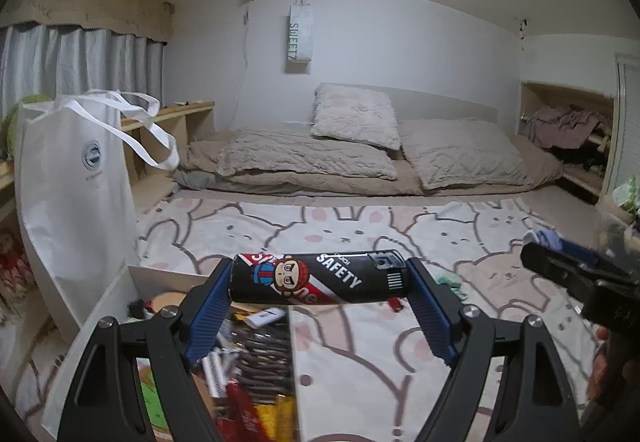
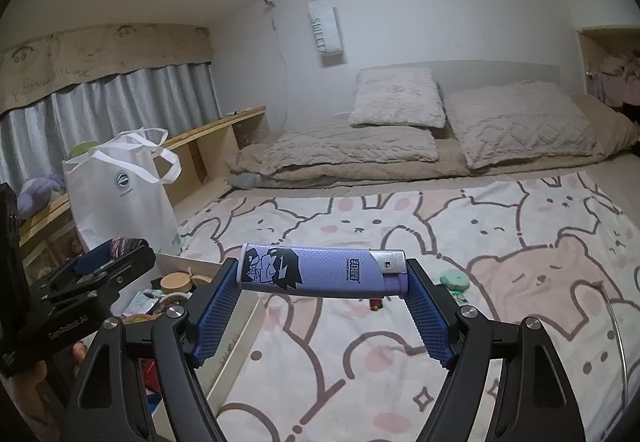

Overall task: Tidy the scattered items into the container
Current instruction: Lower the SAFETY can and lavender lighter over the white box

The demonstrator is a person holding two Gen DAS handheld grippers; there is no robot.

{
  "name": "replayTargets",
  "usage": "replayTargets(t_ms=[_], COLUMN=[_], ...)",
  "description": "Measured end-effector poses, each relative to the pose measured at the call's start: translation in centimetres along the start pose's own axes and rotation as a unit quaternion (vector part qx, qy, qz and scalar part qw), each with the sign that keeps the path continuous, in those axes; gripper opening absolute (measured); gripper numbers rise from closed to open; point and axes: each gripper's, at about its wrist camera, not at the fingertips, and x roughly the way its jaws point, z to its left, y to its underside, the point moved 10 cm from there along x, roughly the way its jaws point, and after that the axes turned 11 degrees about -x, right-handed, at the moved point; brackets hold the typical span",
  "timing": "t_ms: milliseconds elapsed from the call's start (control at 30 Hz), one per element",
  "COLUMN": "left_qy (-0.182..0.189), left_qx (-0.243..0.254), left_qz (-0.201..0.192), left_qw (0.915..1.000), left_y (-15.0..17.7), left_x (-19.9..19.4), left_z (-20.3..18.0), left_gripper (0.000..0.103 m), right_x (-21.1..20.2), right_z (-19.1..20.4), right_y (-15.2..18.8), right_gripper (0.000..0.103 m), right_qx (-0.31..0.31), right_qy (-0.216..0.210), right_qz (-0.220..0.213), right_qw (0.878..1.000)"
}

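Observation:
My left gripper (image 1: 320,278) is shut on a black lighter (image 1: 320,276) with a cartoon figure and the word SAFETY, held crosswise above the right edge of a white box (image 1: 294,354) full of small items. My right gripper (image 2: 323,272) is shut on a purple lighter (image 2: 320,270), held crosswise in the air just right of the same box (image 2: 240,342). The right gripper shows at the right of the left wrist view (image 1: 576,270); the left gripper shows at the left of the right wrist view (image 2: 92,274). A small red item (image 2: 375,304) and a green item (image 2: 454,281) lie on the blanket.
The bunny-print blanket (image 2: 440,234) covers the bed. A white tote bag (image 1: 76,202) stands behind the box at the left. Pillows (image 1: 356,114) and folded bedding lie at the far end. A wooden shelf (image 2: 216,138) runs along the left wall.

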Motion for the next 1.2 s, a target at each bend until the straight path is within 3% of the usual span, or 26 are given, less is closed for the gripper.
replayTargets(t_ms=[200, 333, 1200], left_qy=[-0.019, -0.05, -0.083], left_qx=[-0.009, -0.009, -0.106], left_qz=[0.013, 0.019, 0.079], left_qw=[0.9997, 0.9985, 0.9877], left_y=[0.8, 1.4, 2.8], left_x=[1.0, 1.7, 3.6], left_z=[2.8, 5.1, 16.5], left_gripper=[0.083, 0.083, 0.083], right_x=[1.4, 2.7, 7.9], right_z=[2.0, 3.9, 13.6], right_y=[-1.1, -1.9, -4.1], right_gripper=[0.08, 0.08, 0.08], right_qx=[-0.001, -0.007, -0.059], right_qy=[-0.021, -0.035, -0.089], right_qz=[0.004, 0.006, 0.035], right_qw=[1.0, 0.999, 0.994])
